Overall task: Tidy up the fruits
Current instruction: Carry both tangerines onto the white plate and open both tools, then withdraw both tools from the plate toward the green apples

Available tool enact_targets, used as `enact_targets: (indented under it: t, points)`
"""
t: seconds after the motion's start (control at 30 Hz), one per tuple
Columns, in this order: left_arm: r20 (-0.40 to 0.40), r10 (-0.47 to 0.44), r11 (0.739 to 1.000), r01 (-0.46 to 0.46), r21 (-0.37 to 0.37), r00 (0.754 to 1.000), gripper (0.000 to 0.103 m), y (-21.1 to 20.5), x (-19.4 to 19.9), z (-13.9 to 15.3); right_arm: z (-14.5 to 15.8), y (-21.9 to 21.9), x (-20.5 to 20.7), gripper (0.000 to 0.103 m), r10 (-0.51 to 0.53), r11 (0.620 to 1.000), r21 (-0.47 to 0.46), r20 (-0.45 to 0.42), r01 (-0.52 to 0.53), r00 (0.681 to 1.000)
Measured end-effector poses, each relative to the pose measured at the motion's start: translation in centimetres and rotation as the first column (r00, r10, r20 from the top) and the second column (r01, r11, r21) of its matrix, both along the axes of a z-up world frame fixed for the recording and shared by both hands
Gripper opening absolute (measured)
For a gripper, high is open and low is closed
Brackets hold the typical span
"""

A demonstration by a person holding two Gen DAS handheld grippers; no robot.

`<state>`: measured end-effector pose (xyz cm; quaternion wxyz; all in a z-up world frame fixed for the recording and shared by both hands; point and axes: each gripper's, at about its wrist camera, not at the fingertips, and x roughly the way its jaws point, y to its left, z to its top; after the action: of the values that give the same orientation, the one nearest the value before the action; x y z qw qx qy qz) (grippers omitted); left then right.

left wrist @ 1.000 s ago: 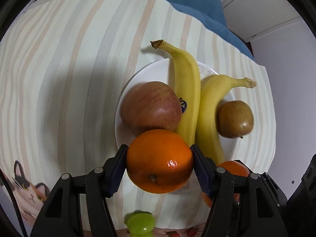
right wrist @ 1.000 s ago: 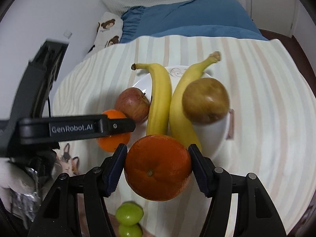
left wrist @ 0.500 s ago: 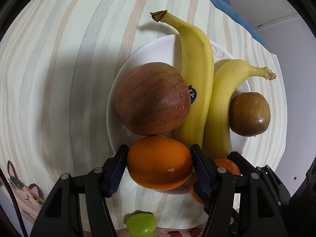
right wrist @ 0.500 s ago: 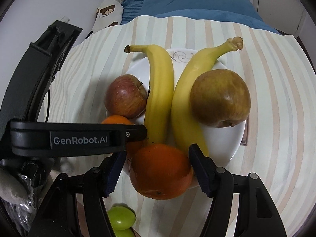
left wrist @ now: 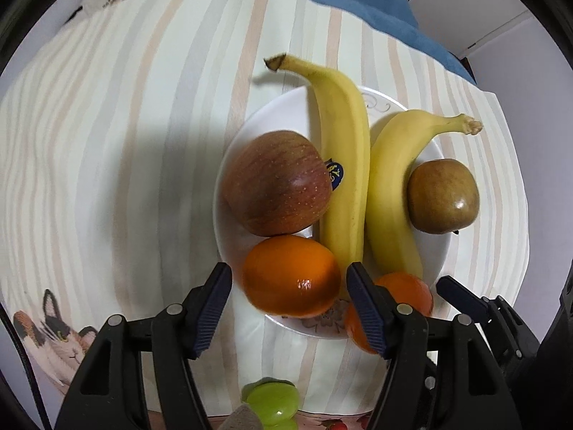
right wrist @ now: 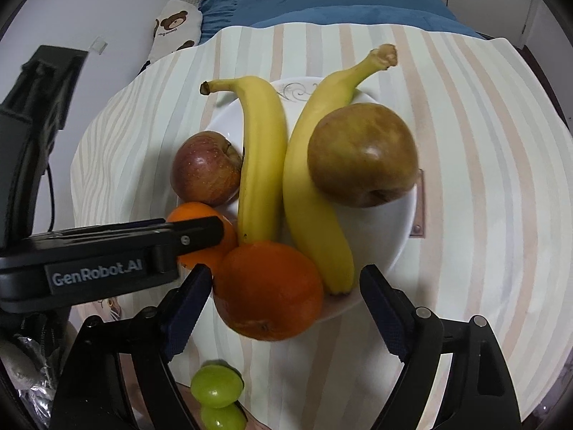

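Observation:
A white plate (left wrist: pixel 286 118) (right wrist: pixel 397 222) on the striped cloth holds two bananas (left wrist: pixel 343 150) (right wrist: pixel 261 157), a red apple (left wrist: pixel 275 186) (right wrist: pixel 204 168) and a brown pear (left wrist: pixel 442 197) (right wrist: pixel 361 154). My left gripper (left wrist: pixel 288 304) is open; an orange (left wrist: pixel 292 276) rests on the plate's near rim between its fingers, apart from both pads. My right gripper (right wrist: pixel 283 304) is open around a second orange (right wrist: pixel 268 290) on the near rim. That orange (left wrist: pixel 404 294) and the right gripper's finger (left wrist: pixel 462 297) show at the lower right of the left wrist view.
Green grapes (left wrist: pixel 272 401) (right wrist: pixel 216 385) lie on the cloth just in front of the plate. The left gripper's body (right wrist: pixel 107 261) crosses the left of the right wrist view. A blue pillow (right wrist: pixel 322 3) and a bear-print cushion (right wrist: pixel 175 25) lie beyond the cloth.
Both grippers lowered their oranges onto the plate's near rim, then opened and let go. Both have drawn back slightly from the plate.

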<state>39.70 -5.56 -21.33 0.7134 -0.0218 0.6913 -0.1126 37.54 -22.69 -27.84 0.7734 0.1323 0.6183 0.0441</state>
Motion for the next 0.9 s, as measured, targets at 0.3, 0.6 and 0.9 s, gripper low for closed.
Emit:
enact_targets:
  t: [0.3,0.6,0.9]
  points:
    - [0.168,-0.013,0.997,-0.001,0.079,0.986,0.083,1.8,-3.5,4.5,2.7,-0.5,-2.3,0.087,-0.002,0.996,-0.084,0.027,0.004,1.0]
    - [0.3,-0.012,0.994,-0.021,0.104,0.954,0.09,2.9,-7.5,7.9,6.7,-0.4,-6.2,0.1,-0.003,0.987,-0.158,0.108,0.02,0.994]
    - [0.418,0.013,0.994,-0.056,0.091,0.908,0.09,3.8,-13.2,12.7,13.0,0.3,-11.0,0.1,0.009,0.977,-0.208,0.235,0.041,0.972]
